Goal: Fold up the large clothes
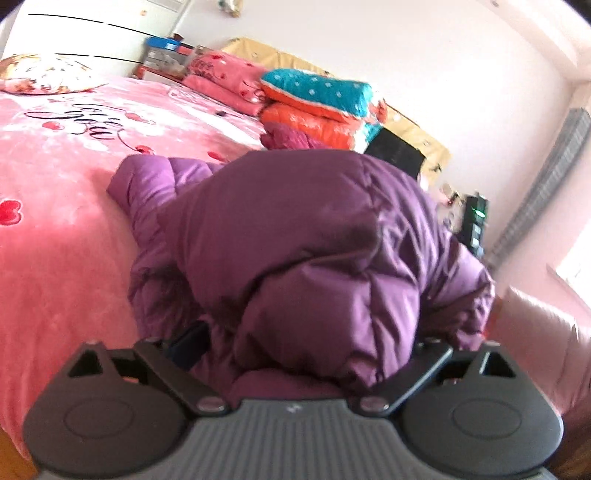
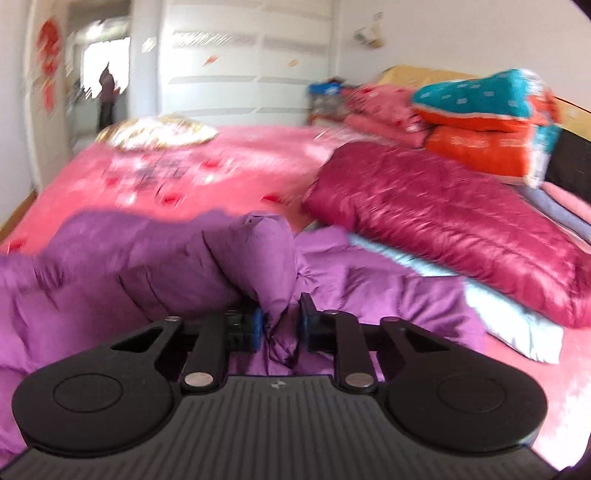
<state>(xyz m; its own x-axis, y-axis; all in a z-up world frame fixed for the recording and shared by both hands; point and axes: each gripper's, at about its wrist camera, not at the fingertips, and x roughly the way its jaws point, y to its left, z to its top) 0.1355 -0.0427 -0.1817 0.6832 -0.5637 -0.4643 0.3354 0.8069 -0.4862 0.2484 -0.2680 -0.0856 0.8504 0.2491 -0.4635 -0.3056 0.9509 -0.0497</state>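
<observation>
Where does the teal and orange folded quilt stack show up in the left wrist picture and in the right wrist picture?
Left wrist view: the teal and orange quilt stack sits upper centre, behind the purple jacket.
Right wrist view: the stack sits upper right, behind a magenta jacket.
Shared landmark: the pink bedspread with red hearts.

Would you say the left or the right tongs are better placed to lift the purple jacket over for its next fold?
Probably right: the right tongs already pinch a fold of the purple jacket, while the left tongs gape around its bulk.

White walls (image 2: 443, 33), a white wardrobe (image 2: 243, 59) and a radiator (image 1: 546, 177) surround the pink bed (image 1: 55, 221).
</observation>
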